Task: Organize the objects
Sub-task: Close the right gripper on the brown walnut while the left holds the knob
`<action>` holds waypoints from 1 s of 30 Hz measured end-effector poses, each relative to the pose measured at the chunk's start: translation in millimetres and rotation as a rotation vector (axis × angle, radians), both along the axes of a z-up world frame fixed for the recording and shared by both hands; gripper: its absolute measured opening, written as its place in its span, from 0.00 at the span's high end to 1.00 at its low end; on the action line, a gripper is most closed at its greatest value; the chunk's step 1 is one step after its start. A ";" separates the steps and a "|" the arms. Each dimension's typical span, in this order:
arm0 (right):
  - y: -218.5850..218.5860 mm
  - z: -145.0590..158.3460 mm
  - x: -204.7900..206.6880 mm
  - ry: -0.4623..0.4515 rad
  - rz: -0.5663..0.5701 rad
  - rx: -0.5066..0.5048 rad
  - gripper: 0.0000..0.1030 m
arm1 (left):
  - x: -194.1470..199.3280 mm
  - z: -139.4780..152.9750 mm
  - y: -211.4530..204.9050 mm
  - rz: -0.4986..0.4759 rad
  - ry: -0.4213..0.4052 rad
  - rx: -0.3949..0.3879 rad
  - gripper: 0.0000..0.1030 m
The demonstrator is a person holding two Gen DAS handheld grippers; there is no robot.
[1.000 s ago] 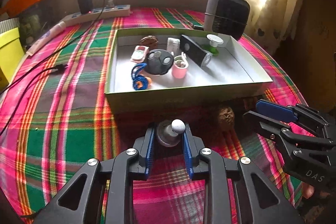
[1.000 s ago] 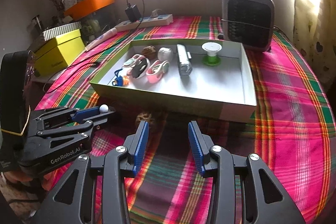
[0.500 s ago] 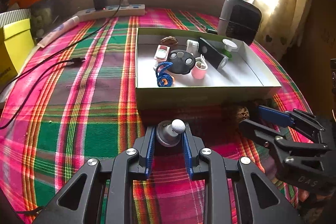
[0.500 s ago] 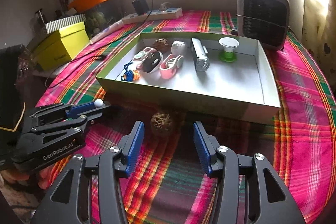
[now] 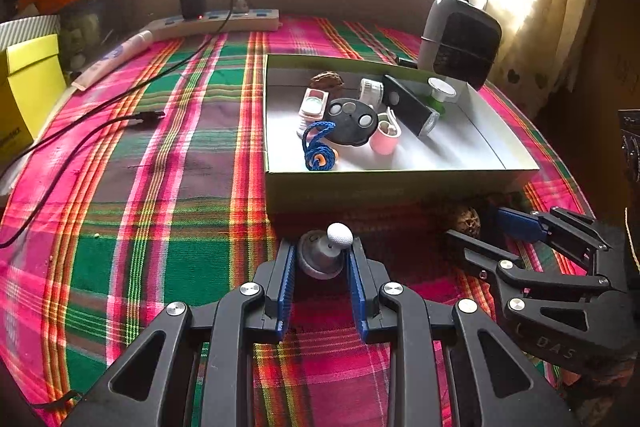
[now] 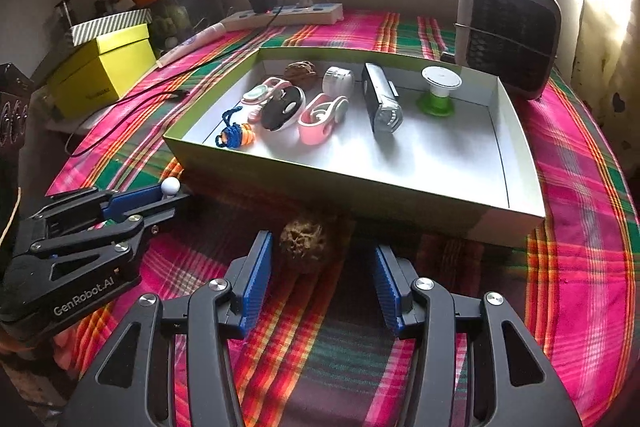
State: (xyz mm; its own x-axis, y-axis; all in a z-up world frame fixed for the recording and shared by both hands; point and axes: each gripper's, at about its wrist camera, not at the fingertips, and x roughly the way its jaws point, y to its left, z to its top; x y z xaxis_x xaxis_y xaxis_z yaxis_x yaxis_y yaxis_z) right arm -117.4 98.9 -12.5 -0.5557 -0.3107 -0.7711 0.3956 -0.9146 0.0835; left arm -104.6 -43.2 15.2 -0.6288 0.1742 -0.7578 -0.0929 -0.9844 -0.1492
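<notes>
A small metal knob with a white ball top [image 5: 316,261] is clamped between the blue pads of my left gripper [image 5: 322,251], just above the plaid cloth in front of the box. In the right wrist view the left gripper [image 6: 160,195] shows at the left with the white ball at its tips. A brown walnut [image 6: 304,241] lies on the cloth against the near wall of the green-rimmed box [image 6: 360,195]. My right gripper [image 6: 322,247] is open, its tips on either side of the walnut without touching it. The left wrist view shows the right gripper [image 5: 474,225] by the walnut [image 5: 466,219].
Inside the box [image 5: 400,187] lie a second walnut, a blue cord [image 5: 316,147], a black key fob, pink items, a black flashlight [image 6: 380,103] and a green spool. A fan heater [image 6: 508,31], power strip [image 5: 216,21], black cable and yellow box [image 6: 104,71] stand around it.
My right gripper's jaws have widened and it has come forward, so the walnut now lies between its tips. The left gripper keeps its hold on the knob.
</notes>
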 end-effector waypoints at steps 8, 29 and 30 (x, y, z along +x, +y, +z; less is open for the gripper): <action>-1.8 0.0 0.2 0.007 -0.006 0.021 0.52 | -1.5 -0.1 -0.4 0.000 0.000 -0.002 0.78; -2.8 0.8 1.3 0.010 0.002 0.019 0.71 | -0.9 -0.8 0.9 0.000 0.002 -0.007 0.78; -2.8 0.8 1.4 0.010 0.002 0.018 0.71 | -1.0 -0.8 0.7 0.000 0.002 -0.007 0.78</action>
State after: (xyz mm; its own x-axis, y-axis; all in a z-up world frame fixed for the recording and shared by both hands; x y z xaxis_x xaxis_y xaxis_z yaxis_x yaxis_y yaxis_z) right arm -116.1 96.1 -11.7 -0.5624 -0.2983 -0.7711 0.3983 -0.9151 0.0635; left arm -105.6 -42.5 14.4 -0.6301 0.1686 -0.7580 -0.0930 -0.9855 -0.1418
